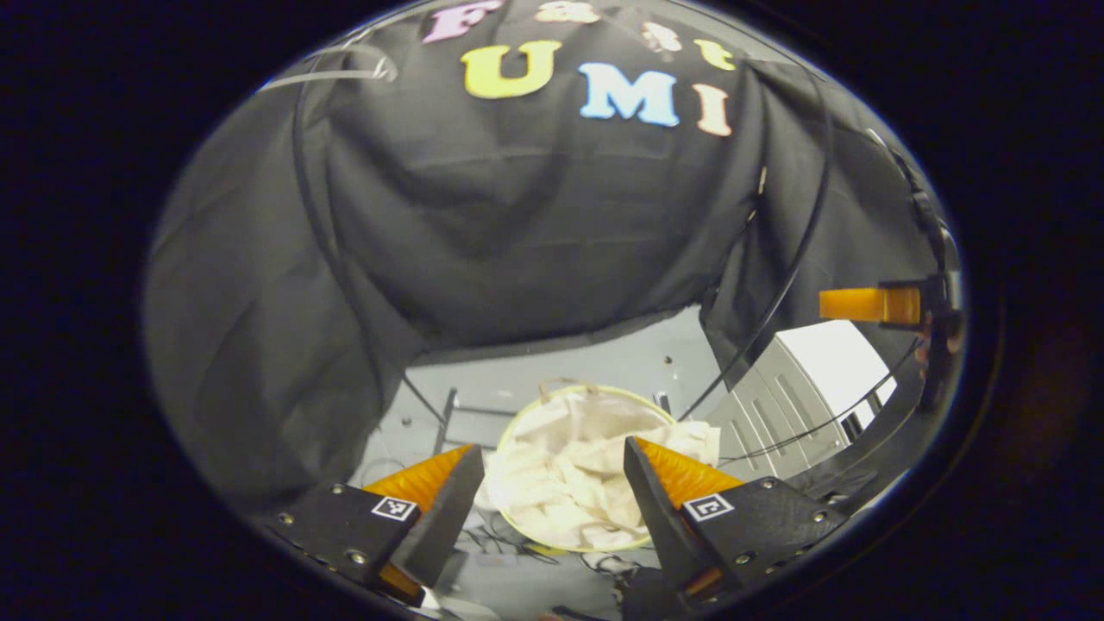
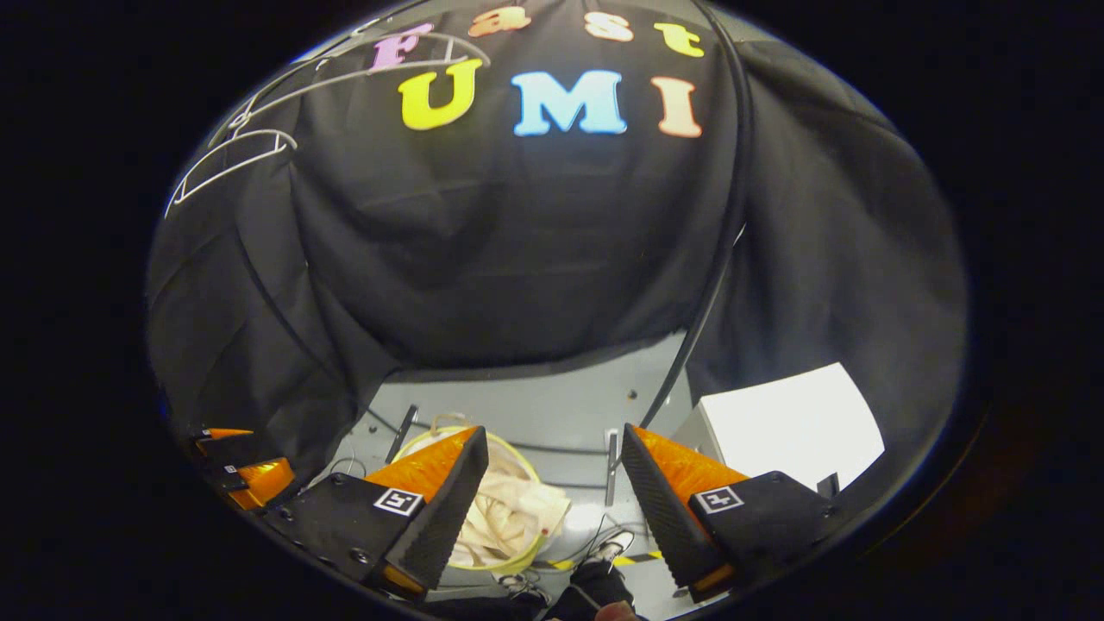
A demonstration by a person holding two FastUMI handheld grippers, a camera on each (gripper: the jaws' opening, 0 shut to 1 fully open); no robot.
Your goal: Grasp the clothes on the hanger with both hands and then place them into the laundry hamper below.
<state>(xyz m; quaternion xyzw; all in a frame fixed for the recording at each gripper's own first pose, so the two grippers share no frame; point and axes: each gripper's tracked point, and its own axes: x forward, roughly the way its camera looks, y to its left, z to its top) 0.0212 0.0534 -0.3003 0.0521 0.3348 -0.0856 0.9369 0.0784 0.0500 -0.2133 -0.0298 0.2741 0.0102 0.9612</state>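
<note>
A cream cloth lies bundled inside a round hamper with a pale yellow rim on the floor below. My left gripper hovers above it, open, nothing between its fingers. In the right gripper view the same hamper and the cloth sit low and to the left, partly behind a finger. My right gripper is open and holds nothing. Bare white wire hangers hang at the upper left; one hanger also shows in the left gripper view. The right gripper appears far right there, and the left gripper at the other view's far left.
A white cabinet stands at the right of the grey floor; it also appears as a white box in the left gripper view. Black cables hang along the booth wall, and thin black rack legs stand behind the hamper.
</note>
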